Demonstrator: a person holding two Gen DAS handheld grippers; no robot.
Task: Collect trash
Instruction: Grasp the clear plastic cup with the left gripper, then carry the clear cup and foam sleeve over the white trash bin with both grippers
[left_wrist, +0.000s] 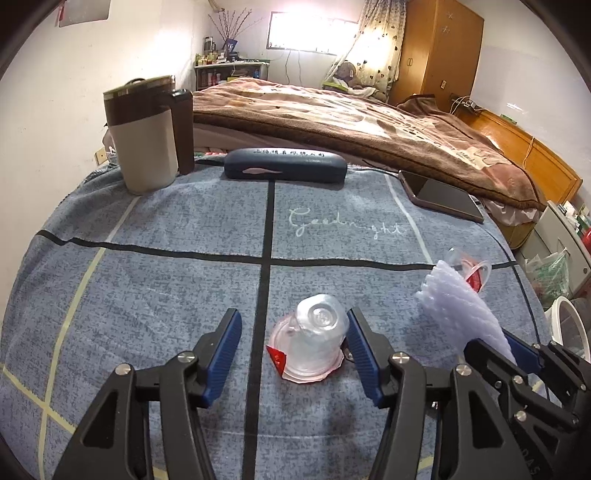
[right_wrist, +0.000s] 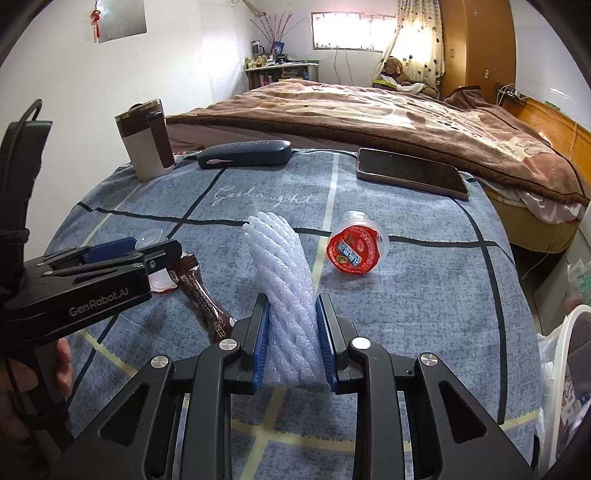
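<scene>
Bedroom setting; work surface is a blue-grey cloth (left_wrist: 166, 229) with dark grid lines, a bed with a brown blanket (left_wrist: 332, 114) behind it.

Left gripper (left_wrist: 293, 338): jaws apart, straddling an upturned clear plastic cup (left_wrist: 317, 339) with a peeled red lid under it. Right blue pad sits against the cup's side; left pad stands clear of it. Not clamped.

Right gripper (right_wrist: 291, 321): clenched on a white foam net sleeve (right_wrist: 284, 273), both pads pressed into it, the sleeve sticking up past the fingertips.

Other trash on the cloth: a sealed cup with a red lid (right_wrist: 356, 247) lying on its side beyond the sleeve, and a brown wrapper (right_wrist: 205, 295) between the two grippers.

Far edge: mug (left_wrist: 147, 133), dark glasses case (left_wrist: 286, 166), phone (right_wrist: 412, 171). White bin rim (left_wrist: 570, 326) at the cloth's right side.
</scene>
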